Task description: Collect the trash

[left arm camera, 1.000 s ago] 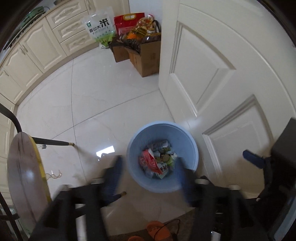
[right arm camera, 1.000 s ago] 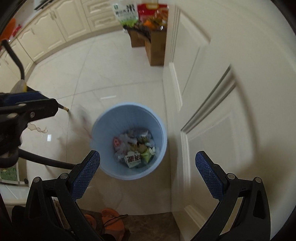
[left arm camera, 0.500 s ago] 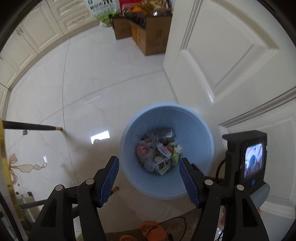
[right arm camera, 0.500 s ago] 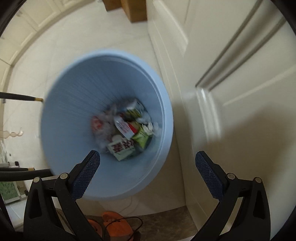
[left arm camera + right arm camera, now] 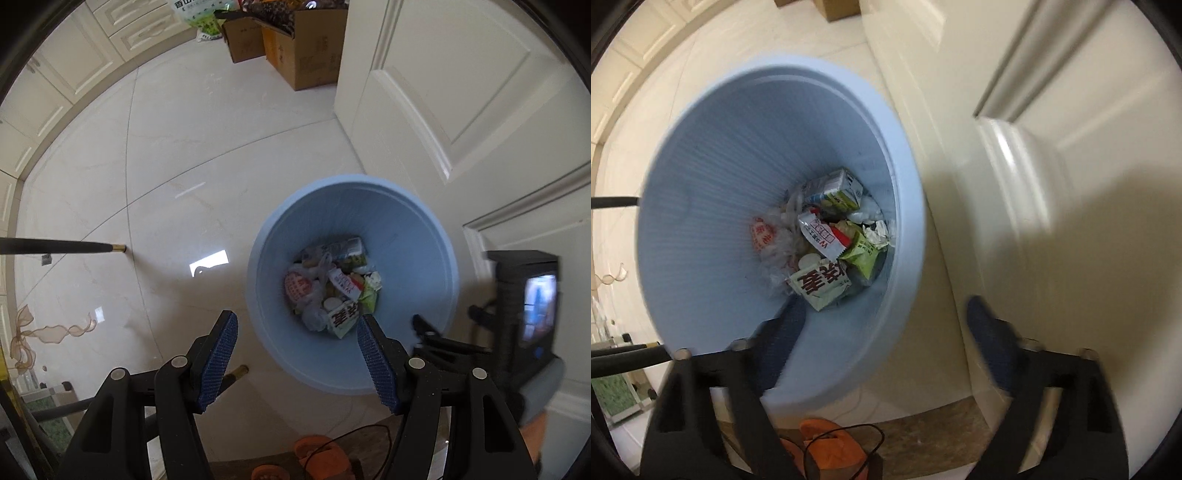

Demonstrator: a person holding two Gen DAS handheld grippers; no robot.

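Two grippers point straight down | round pale-blue plastic bin [image 5: 417, 236] stands on white tile floor [image 5: 184, 155] beside white panelled door [image 5: 443, 92] | left gripper [image 5: 297, 360]: half-wide, empty, straddling near rim | right gripper [image 5: 882, 341]: wide, just been closing, one finger inside bin, one outside, rim wall between, untouched | crumpled wrappers [image 5: 827, 240] on bin bottom, directly below, right nearer

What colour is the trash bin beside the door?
Light blue bin, clearest in the right wrist view.
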